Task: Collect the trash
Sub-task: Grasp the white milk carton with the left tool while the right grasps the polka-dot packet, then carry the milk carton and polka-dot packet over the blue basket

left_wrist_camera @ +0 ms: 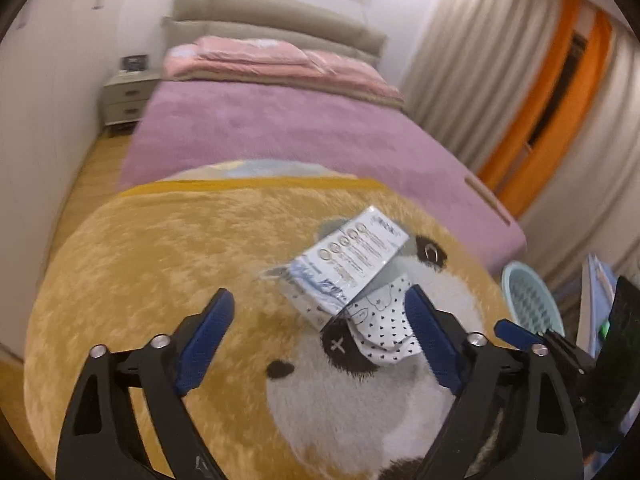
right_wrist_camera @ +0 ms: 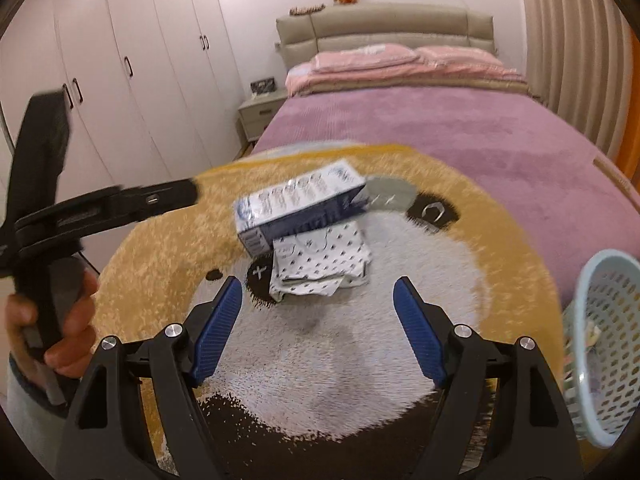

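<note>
Both claws, left [left_wrist_camera: 318, 312] & right [right_wrist_camera: 318, 300], spread wide nr box [right_wrist_camera: 298, 204] on rug [right_wrist_camera: 160, 216]

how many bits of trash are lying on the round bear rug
2: a white-and-blue printed cardboard box leaning over a crumpled white dotted paper bag, both mid-rug near the bear's nose. More may hide underneath.

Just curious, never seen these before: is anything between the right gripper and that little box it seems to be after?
Nothing visible blocks it. The right gripper is open above bare rug, and the box lies ahead, resting partly on a dotted wrapper that sits nearer the gripper. The basket stands off to the right.
</note>
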`<action>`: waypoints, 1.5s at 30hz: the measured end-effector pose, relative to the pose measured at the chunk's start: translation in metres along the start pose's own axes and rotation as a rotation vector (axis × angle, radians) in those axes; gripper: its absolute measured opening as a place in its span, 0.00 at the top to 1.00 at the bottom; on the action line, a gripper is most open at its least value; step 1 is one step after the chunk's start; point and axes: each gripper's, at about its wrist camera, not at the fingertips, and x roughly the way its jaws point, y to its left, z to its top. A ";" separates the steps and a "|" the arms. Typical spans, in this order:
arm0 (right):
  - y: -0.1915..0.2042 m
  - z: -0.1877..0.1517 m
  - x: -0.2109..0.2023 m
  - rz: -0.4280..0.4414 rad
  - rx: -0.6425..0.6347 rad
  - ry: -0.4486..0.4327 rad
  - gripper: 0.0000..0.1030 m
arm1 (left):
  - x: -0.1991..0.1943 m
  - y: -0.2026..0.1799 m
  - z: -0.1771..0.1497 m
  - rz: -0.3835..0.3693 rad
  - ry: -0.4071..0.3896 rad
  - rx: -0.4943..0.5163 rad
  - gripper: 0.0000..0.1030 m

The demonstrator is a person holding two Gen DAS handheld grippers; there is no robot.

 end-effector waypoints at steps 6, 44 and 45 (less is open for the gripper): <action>-0.006 0.000 0.012 -0.012 0.017 0.016 0.28 | 0.047 -0.010 0.012 0.017 0.091 0.116 0.16; -0.013 0.038 0.096 0.020 0.176 0.137 0.34 | 0.002 0.025 -0.018 0.064 0.019 -0.053 0.46; -0.012 0.040 0.099 0.001 0.166 0.135 0.40 | 0.003 0.024 -0.019 0.063 0.018 -0.056 0.46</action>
